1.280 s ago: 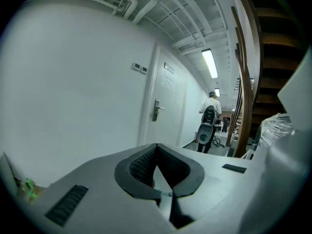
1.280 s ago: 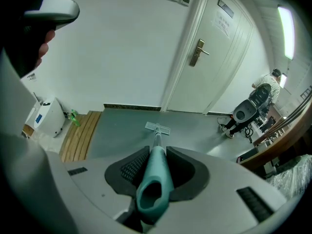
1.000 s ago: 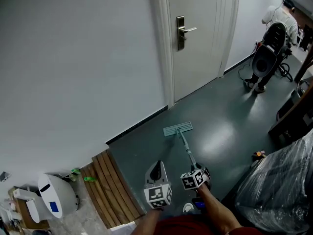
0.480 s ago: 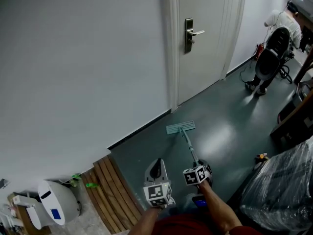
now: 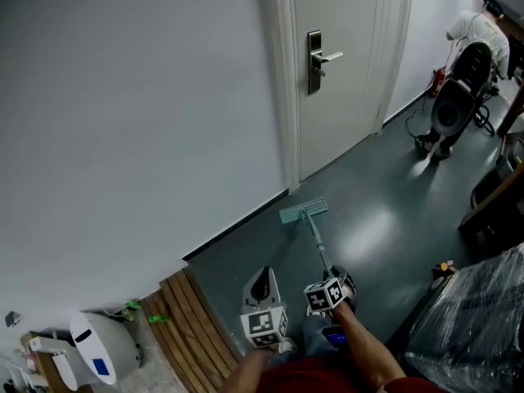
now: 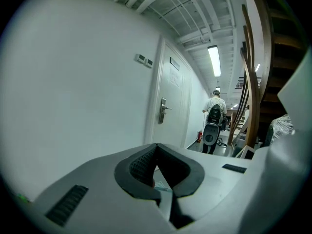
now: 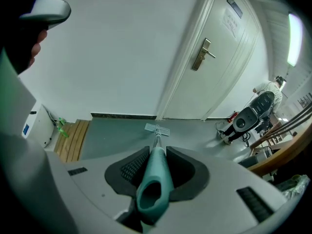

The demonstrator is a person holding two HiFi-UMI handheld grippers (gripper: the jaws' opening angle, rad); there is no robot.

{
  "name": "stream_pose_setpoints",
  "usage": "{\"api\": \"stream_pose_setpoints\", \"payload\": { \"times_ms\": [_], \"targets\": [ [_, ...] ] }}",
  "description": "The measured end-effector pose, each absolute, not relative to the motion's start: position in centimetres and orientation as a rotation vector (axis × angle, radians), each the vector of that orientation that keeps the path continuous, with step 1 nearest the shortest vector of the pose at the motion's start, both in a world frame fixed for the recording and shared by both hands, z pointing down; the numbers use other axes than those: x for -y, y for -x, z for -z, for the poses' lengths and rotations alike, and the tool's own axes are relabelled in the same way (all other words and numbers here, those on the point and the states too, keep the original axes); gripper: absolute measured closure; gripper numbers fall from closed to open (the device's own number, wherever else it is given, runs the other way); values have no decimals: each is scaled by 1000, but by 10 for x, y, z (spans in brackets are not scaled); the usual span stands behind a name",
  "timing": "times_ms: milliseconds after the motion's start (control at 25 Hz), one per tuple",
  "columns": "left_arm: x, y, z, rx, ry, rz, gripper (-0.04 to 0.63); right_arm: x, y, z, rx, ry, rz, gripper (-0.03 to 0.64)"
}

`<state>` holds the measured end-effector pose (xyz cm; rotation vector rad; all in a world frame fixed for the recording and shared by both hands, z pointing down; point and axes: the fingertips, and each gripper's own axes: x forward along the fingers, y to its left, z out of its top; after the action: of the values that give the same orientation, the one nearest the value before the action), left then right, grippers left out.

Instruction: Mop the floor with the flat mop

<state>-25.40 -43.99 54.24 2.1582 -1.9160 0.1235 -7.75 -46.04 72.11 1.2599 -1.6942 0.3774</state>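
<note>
The flat mop's teal head (image 5: 303,211) lies on the grey floor just short of the door frame. Its handle (image 5: 318,248) slants back to my right gripper (image 5: 336,282), which is shut on it. In the right gripper view the teal handle end (image 7: 154,186) sits clamped between the pads of the right gripper (image 7: 157,151), and the mop head (image 7: 157,129) lies ahead on the floor. My left gripper (image 5: 262,280) hovers to the left of the handle, apart from it. In the left gripper view, the left gripper (image 6: 156,146) has its jaws closed with nothing in them.
A white door (image 5: 348,64) and a white wall (image 5: 147,121) bound the floor ahead. Wooden slats (image 5: 192,326) and a white device (image 5: 98,346) lie at the left. A person with a wheeled machine (image 5: 452,101) stands down the corridor. A plastic-wrapped bulk (image 5: 475,318) sits at the right.
The mop head has slid a little closer to the door frame. Both grippers keep their places in front of me, the right still holding the handle.
</note>
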Motion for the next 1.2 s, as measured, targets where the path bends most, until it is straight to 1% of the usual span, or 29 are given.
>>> {"api": "stream_pose_setpoints", "payload": {
  "times_ms": [840, 1200],
  "targets": [
    [566, 199, -561, 1939, -2114, -170, 581, 581, 23, -705, 1773, -1223, -414, 500],
    [593, 195, -556, 1877, -2168, -153, 581, 592, 30, -700, 1765, -1181, -386, 500]
  ]
}}
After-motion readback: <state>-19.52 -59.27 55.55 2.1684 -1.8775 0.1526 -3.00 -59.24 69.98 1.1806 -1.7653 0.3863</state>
